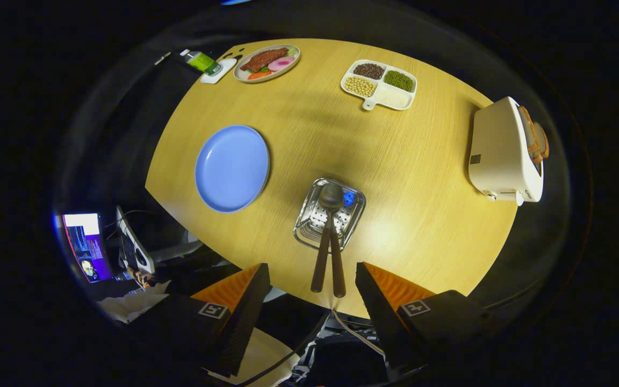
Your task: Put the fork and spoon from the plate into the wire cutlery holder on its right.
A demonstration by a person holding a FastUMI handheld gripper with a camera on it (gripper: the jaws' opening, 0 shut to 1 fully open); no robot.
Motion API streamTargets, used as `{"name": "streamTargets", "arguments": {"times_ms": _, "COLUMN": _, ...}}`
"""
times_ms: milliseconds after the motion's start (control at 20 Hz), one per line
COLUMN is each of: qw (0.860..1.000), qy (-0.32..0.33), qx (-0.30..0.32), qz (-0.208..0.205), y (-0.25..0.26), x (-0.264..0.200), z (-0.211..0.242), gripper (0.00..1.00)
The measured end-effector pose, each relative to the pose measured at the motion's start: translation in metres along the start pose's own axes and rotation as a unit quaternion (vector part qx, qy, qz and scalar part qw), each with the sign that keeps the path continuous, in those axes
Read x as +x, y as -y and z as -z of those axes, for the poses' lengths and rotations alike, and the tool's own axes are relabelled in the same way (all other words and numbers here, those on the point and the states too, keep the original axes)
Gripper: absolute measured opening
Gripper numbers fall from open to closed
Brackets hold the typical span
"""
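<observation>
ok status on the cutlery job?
Tongs open, holding nothing. Fork and spoon both standing in wire holder, handles up between the fingers. Blue plate bare. Nothing in the way.

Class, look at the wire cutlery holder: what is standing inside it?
Two dark-handled utensils stand in the wire cutlery holder beside a small blue object. Their overlapping heads hide which is the fork. The open tool holds nothing.
</observation>
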State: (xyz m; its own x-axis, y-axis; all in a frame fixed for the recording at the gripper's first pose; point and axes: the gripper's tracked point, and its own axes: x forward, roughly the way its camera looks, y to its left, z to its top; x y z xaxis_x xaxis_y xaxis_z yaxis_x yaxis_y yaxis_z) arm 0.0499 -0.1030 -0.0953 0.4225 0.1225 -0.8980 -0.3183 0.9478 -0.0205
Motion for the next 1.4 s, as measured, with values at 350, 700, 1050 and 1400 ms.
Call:
{"name": "streamTargets", "arguments": {"times_ms": 350, "qw": 0.994, "qy": 0.099, "qx": 0.049, "qz": 0.005, "y": -0.014, "x": -0.024, "z": -0.004, "gripper": 1.0}}
{"name": "streamTargets", "arguments": {"times_ms": 700, "qw": 0.965, "qy": 0.248, "qx": 0.082, "qz": 0.014, "y": -0.034, "x": -0.071, "z": -0.023, "gripper": 1.0}}
{"name": "streamTargets", "arguments": {"times_ms": 1050, "qw": 0.904, "qy": 0.412, "qx": 0.104, "qz": 0.052, "y": -0.04, "x": -0.144, "z": -0.053, "gripper": 1.0}}
{"name": "streamTargets", "arguments": {"times_ms": 1400, "qw": 0.806, "qy": 0.564, "qx": 0.104, "qz": 0.145, "y": -0.039, "x": -0.241, "z": -0.049, "gripper": 0.99}}
